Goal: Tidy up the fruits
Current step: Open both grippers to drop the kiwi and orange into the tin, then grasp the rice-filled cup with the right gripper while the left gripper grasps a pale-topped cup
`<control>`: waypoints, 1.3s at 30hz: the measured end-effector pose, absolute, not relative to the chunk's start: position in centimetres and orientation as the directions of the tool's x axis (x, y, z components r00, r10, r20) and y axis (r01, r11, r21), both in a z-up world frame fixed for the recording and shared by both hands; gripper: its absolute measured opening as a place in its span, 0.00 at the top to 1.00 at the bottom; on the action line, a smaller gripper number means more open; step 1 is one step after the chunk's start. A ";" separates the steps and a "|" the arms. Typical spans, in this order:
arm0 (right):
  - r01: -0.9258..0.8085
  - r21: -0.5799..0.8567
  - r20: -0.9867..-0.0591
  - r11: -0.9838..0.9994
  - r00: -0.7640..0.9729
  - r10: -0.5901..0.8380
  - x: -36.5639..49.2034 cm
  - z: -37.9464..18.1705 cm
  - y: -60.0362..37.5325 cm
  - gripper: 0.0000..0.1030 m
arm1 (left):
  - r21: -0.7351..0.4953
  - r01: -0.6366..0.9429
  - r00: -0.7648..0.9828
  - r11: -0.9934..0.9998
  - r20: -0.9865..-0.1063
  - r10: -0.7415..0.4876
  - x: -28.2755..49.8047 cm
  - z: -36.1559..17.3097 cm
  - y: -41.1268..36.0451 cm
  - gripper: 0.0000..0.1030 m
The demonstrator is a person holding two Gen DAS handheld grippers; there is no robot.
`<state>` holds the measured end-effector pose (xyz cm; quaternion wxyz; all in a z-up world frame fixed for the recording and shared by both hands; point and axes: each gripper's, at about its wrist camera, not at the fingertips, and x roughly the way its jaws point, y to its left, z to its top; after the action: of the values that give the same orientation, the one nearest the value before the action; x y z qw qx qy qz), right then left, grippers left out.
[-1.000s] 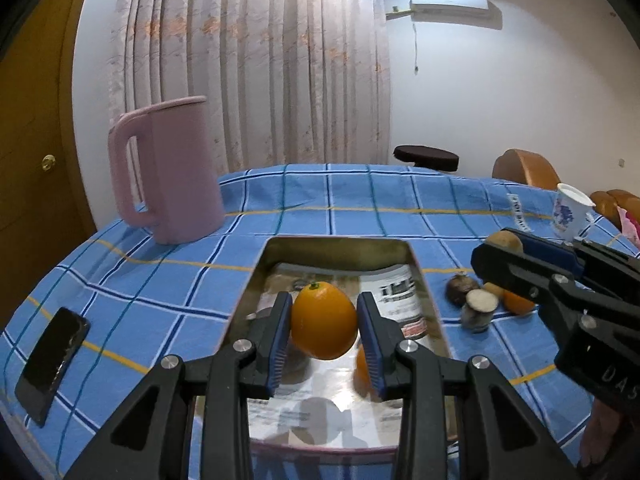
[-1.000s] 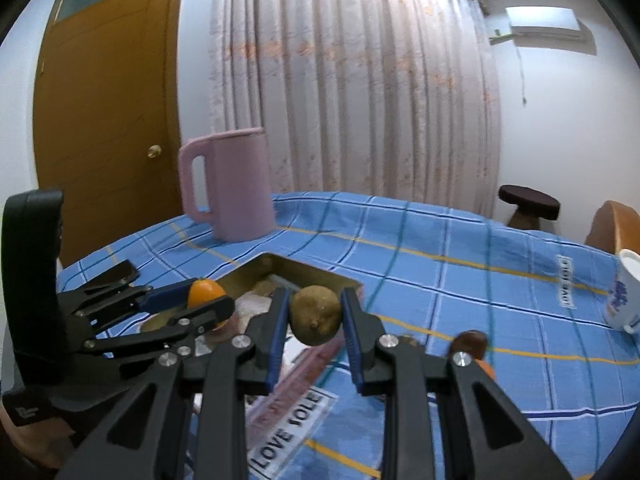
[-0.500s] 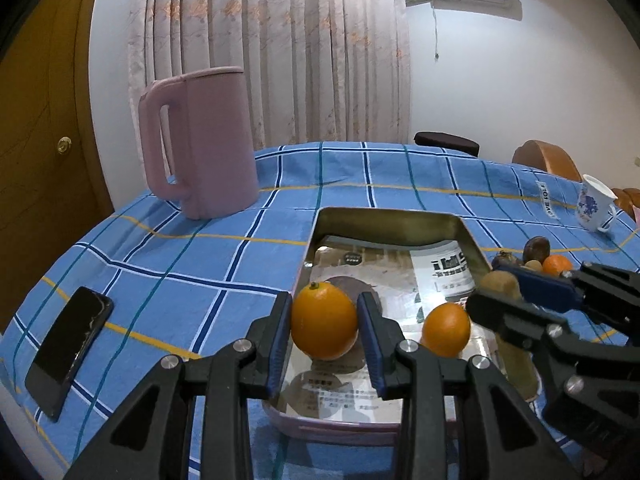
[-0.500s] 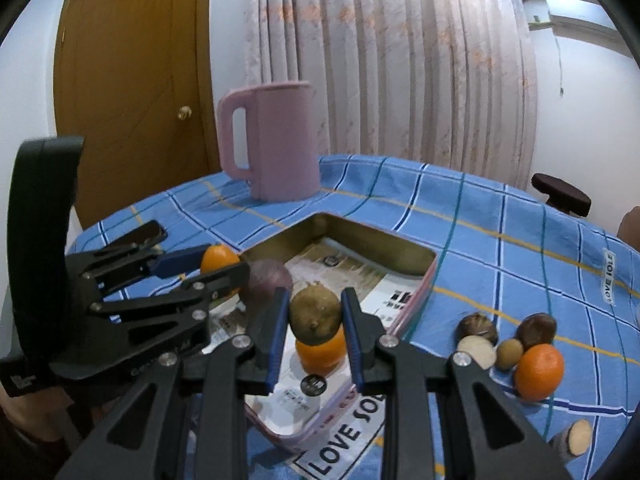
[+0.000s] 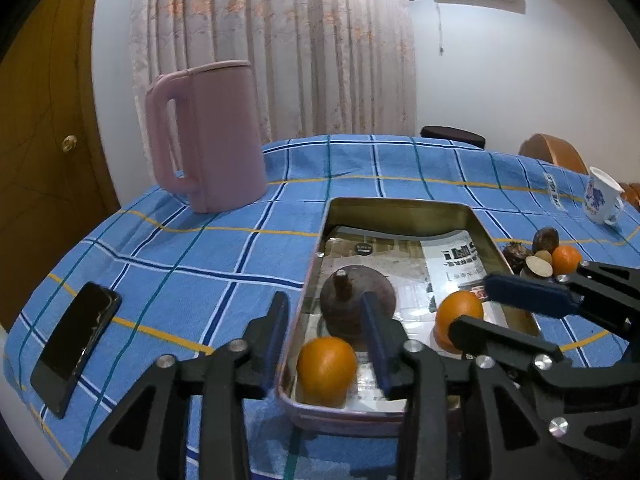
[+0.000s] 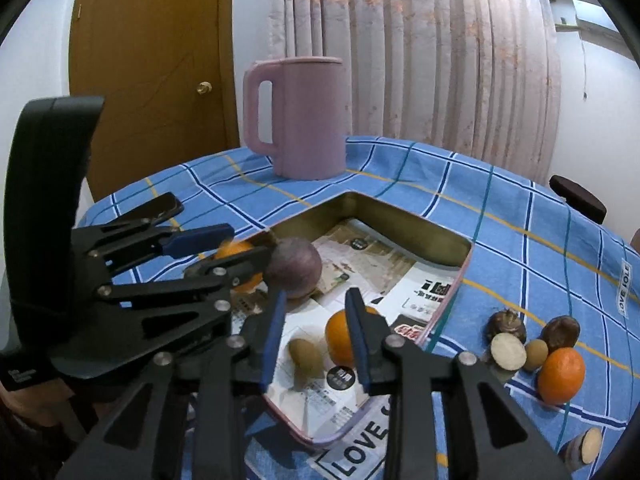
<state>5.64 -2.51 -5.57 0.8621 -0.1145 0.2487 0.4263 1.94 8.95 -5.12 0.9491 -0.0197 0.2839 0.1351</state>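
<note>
**Operator:** Letting go on both sides. My left claw (image 5: 324, 336) has just been opening; its pads stand clear of the orange (image 5: 327, 371), which now sits in the near corner of the tray (image 5: 404, 205), just in front of the dark purple fruit (image 5: 352, 300).

**Observer:** And the right?

**Operator:** My right claw (image 6: 316, 332) has also just been opening, and only partway apart. The small brown fruit (image 6: 306, 356) lies on the paper lining below the gap, blurred, so I judge it is dropping or rolling and no pad presses it. A second orange (image 6: 340, 338) rests just beside it, partly behind the right finger.

**Observer:** Why release so low?

**Operator:** Both claws tilt down over the near end so round fruit lands on the paper and the tray wall stops it rolling off.

**Observer:** What's left?

**Operator:** A cluster on the blue checked cloth (image 6: 500, 216) right of the tray: an orange (image 6: 560, 376), brown nuts and cut pieces. The pink jug (image 5: 208, 136) and phone (image 5: 74, 344) stay out of it.
</note>
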 end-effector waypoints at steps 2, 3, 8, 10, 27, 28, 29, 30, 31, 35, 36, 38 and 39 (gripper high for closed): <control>-0.786 0.025 -0.517 0.618 0.519 0.681 5.8 -5.5 -2.9 0.54 | 0.025 -0.284 0.802 0.959 -0.541 0.252 1.7 -5.0 9.4 0.37; -0.783 0.032 -0.512 0.621 0.521 0.683 5.8 -5.4 -3.1 0.52 | 0.024 -0.287 0.805 0.958 -0.536 0.255 1.5 -4.9 9.4 0.36; -0.770 0.044 -0.492 0.637 0.538 0.685 5.8 -5.2 -3.8 0.45 | 0.027 -0.277 0.810 0.960 -0.531 0.249 1.3 -4.7 9.0 0.36; -0.761 0.041 -0.481 0.648 0.553 0.680 5.7 -5.0 -4.3 0.41 | 0.027 -0.273 0.812 0.962 -0.529 0.245 1.2 -4.6 8.8 0.35; -0.411 0.035 -0.547 0.911 0.755 0.362 9.3 -4.5 -21.1 0.36 | 0.037 -0.046 0.851 0.998 -0.522 0.058 3.6 -3.4 -0.7 0.35; -0.406 0.038 -0.565 0.913 0.744 0.355 9.6 -4.8 -21.6 0.39 | 0.043 -0.028 0.851 0.999 -0.523 0.047 3.9 -3.3 -1.5 0.35; -0.405 0.042 -0.577 0.913 0.736 0.353 9.8 -5.0 -21.7 0.45 | 0.046 -0.012 0.850 0.999 -0.526 0.034 4.1 -3.3 -2.2 0.35; -0.406 0.047 -0.586 0.913 0.729 0.354 9.9 -5.2 -21.9 0.48 | 0.048 0.011 0.849 0.999 -0.528 0.016 4.4 -3.2 -3.0 0.35; -0.410 0.050 -0.596 0.911 0.719 0.357 10.0 -5.5 -22.0 0.51 | 0.052 0.026 0.849 0.998 -0.529 0.005 4.5 -3.3 -3.6 0.35; -0.425 0.030 -0.639 0.905 0.687 0.345 9.8 -6.7 -22.0 0.52 | 0.080 0.071 0.832 0.994 -0.555 -0.015 6.0 -4.0 -5.5 0.35; -0.425 0.027 -0.650 0.905 0.681 0.339 9.9 -7.1 -21.9 0.52 | 0.074 0.079 0.824 0.994 -0.567 -0.023 6.5 -4.2 -5.7 0.35; -0.428 0.034 -0.666 0.903 0.664 0.339 10.0 -7.6 -22.0 0.55 | 0.068 0.090 0.807 0.994 -0.589 -0.033 7.3 -4.6 -6.1 0.35; -0.426 0.042 -0.670 0.904 0.659 0.342 10.1 -7.7 -22.1 0.57 | 0.065 0.104 0.800 0.992 -0.598 -0.044 7.6 -4.7 -6.2 0.35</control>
<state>10.14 -22.14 -7.73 0.9087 -0.0595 0.3551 0.2113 7.56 -6.20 -4.66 0.9476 0.0474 0.3136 -0.0391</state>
